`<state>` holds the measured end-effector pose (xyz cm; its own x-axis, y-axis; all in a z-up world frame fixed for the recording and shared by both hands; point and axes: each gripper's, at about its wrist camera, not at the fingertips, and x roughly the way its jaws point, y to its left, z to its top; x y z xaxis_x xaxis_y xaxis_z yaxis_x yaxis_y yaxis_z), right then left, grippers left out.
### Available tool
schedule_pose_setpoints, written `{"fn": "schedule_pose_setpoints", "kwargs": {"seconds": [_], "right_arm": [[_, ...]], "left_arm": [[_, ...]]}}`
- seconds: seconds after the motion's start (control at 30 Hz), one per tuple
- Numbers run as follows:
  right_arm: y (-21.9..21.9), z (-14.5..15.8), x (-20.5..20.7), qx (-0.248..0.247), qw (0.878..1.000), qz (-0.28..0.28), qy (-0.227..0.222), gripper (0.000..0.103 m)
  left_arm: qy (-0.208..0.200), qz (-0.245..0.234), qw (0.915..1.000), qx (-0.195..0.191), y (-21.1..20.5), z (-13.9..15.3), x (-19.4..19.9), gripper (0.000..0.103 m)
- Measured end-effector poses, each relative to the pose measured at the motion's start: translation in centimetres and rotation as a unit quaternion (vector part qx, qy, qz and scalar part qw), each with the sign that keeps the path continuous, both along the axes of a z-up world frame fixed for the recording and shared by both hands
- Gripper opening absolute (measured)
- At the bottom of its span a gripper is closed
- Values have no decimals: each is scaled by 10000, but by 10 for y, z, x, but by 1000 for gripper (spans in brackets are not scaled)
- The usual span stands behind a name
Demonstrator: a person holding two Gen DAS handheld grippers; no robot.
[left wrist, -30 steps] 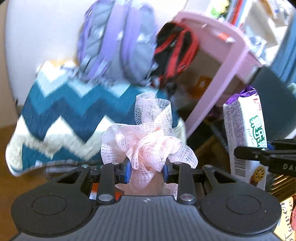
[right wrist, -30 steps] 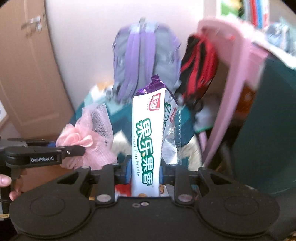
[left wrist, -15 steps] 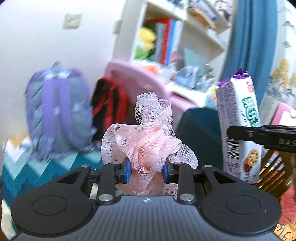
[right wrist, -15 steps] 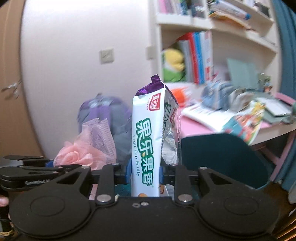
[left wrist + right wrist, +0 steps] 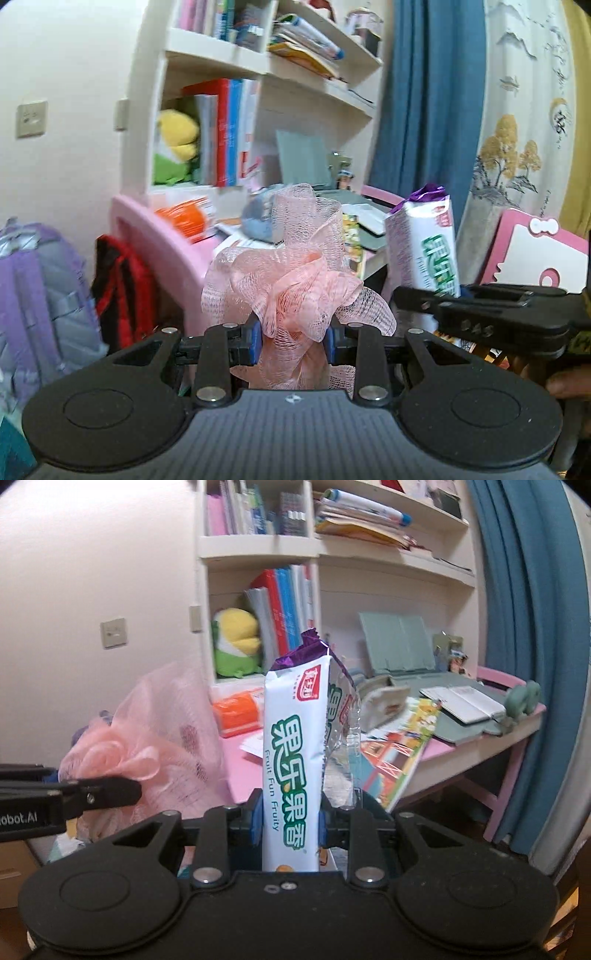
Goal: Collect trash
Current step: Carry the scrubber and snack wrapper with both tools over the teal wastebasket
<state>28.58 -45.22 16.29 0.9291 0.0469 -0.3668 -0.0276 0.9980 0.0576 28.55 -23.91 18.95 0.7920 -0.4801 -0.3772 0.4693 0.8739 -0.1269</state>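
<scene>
My left gripper (image 5: pixel 293 341) is shut on a bunch of pink mesh netting (image 5: pixel 295 280) that stands up between its blue pads. In the right wrist view the same pink netting (image 5: pixel 147 749) shows at the left, held by a black finger (image 5: pixel 92 794). My right gripper (image 5: pixel 291 821) is shut on an upright white and purple biscuit wrapper (image 5: pixel 295 746) with green lettering. The left wrist view shows that wrapper (image 5: pixel 428 240) at the right, clamped by the right gripper's black fingers (image 5: pixel 461 302). Both grippers are held up side by side, facing a pink desk (image 5: pixel 443 753).
The pink desk carries books, an orange pack (image 5: pixel 238 710) and an open notebook (image 5: pixel 463 701). White shelves (image 5: pixel 258 546) with books and a plush toy (image 5: pixel 236 646) rise behind it. A blue curtain (image 5: pixel 528 627) hangs at the right. A purple backpack (image 5: pixel 37 295) and a red-black bag (image 5: pixel 122 291) sit low at the left.
Both grippers rose and swung from the backpacks and zigzag blanket low down to face the desk and shelves. Their holds on the netting and the wrapper are unchanged.
</scene>
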Motion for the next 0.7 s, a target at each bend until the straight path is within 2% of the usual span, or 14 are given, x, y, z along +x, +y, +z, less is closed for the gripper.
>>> {"fn": "schedule_pose_setpoints", "kwargs": {"seconds": [0.17, 0.33, 0.5, 0.7], "right_arm": [[-16, -18, 13, -13, 9999, -27, 161, 26], [-21, -31, 25, -207, 9994, -3, 279, 26], [-22, -41, 38, -312, 9991, 121, 260, 27], [-21, -52, 55, -363, 9981, 149, 477, 30]], "left_arm": [[85, -78, 9998, 176, -43, -8, 27, 31], [432, -110, 9988, 202, -73, -28, 64, 31], [645, -217, 9970, 374, -91, -52, 84, 31], [885, -177, 9945, 528, -97, -75, 104, 31]]}}
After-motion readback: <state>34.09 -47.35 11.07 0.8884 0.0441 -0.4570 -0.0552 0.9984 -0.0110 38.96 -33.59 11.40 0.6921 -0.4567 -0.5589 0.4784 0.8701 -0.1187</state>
